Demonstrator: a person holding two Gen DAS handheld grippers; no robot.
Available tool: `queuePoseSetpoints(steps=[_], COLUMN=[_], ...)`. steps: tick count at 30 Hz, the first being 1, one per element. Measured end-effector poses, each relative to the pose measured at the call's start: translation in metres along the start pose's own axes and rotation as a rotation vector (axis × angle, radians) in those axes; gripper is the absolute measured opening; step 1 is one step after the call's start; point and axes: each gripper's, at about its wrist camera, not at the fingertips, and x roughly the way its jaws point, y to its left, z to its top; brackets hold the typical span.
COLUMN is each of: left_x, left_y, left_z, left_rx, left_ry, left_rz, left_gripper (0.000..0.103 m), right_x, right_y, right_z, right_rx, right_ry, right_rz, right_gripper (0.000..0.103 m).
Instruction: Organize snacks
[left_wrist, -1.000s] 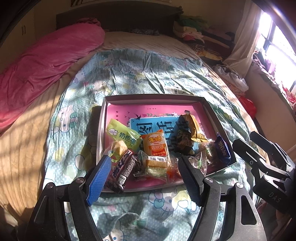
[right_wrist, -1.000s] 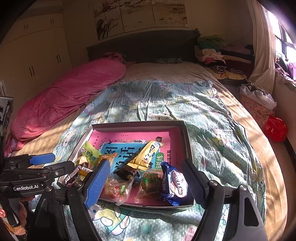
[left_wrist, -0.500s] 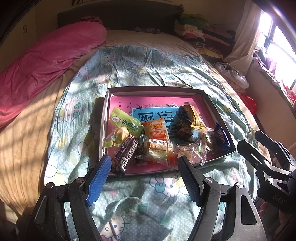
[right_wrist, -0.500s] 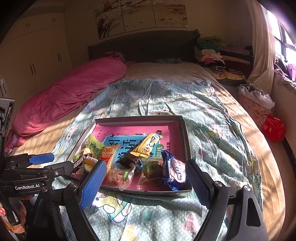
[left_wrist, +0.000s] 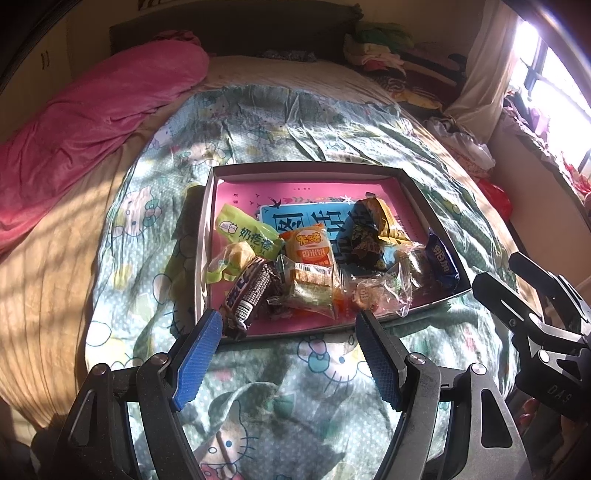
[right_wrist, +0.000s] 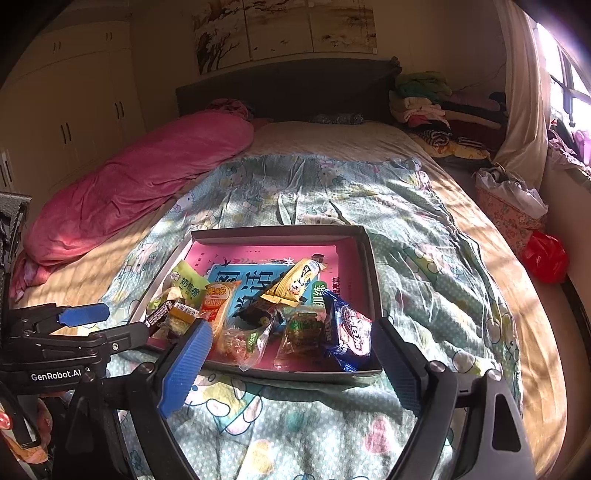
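Snacks (left_wrist: 314, 273) lie heaped in the near half of a shallow grey box (left_wrist: 306, 170) with a pink printed lining, set on the cartoon-cat quilt (left_wrist: 280, 122) in the middle of the bed. From where I stand they look gathered, not sorted: a green packet (left_wrist: 245, 232) and an orange rice-cracker pack (left_wrist: 306, 245) to the left, a dark chocolate bar (left_wrist: 249, 291) poking over the front rim, a blue cookie pack (right_wrist: 349, 334) against the right wall, and a yellow bar (right_wrist: 295, 282) propped slantwise on the others. The far half of the box lies bare. The left gripper (left_wrist: 290, 334) hangs just short of the front rim, jaws spread wide and holding nothing; the right gripper (right_wrist: 295, 349) hovers likewise, spread and empty, beside it. Both seem held back to survey the pile, whether to tidy it further or leave it.
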Motion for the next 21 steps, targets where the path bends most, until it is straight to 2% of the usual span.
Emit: queuePoseSetpoints(steps=[10, 17, 21], left_x=[0.0, -0.002, -0.005], left_y=[0.002, 0.008, 0.007], left_z=[-0.015, -0.043, -0.057], left_rx=[-0.009, -0.051, -0.053], left_ry=[0.019, 0.038, 0.062], left_rz=[0.016, 0.022, 0.014], left_gripper=[0.076, 0.076, 0.076], right_x=[-0.001, -0.015, -0.016], right_y=[0.004, 0.006, 0.008], right_z=[-0.015, -0.034, -0.047], right_rx=[0.006, 0.022, 0.016], right_ry=[0.018, 0.007, 0.039], right_rz=[-0.003, -0.014, -0.001], right_gripper=[0.091, 0.092, 0.097])
